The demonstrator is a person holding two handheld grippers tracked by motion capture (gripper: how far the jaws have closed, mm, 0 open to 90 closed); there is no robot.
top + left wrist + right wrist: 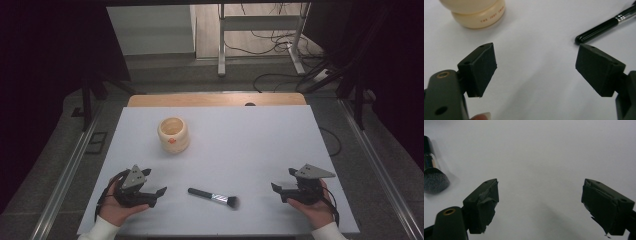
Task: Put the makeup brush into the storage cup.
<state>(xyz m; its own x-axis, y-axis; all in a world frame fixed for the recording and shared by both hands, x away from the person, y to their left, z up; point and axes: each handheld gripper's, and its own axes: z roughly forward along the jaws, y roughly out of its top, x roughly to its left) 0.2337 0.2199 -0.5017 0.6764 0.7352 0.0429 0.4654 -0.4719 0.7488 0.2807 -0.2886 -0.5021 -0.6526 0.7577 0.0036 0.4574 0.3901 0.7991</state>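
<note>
Brush (214, 195) lies between two open hand-held grippers.

Both grippers are black, the left gripper (156, 194) and the right gripper (278, 192), each with a grey triangular plate, square fingers (482, 68) and a brass-coloured screw hole. Sleeves are white.

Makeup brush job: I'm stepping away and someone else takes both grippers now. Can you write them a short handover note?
Left gripper: open, empty, resting on the table left of the makeup brush.
Right gripper: open, empty, right of the brush.
Brush: flat between both grippers, handle toward the left one, bristles toward the right.
Cream pot: upright farther back, left of centre.
Done: nothing moved as far as shown.
Left: probably grasp the brush; its destination isn't clear.
</note>
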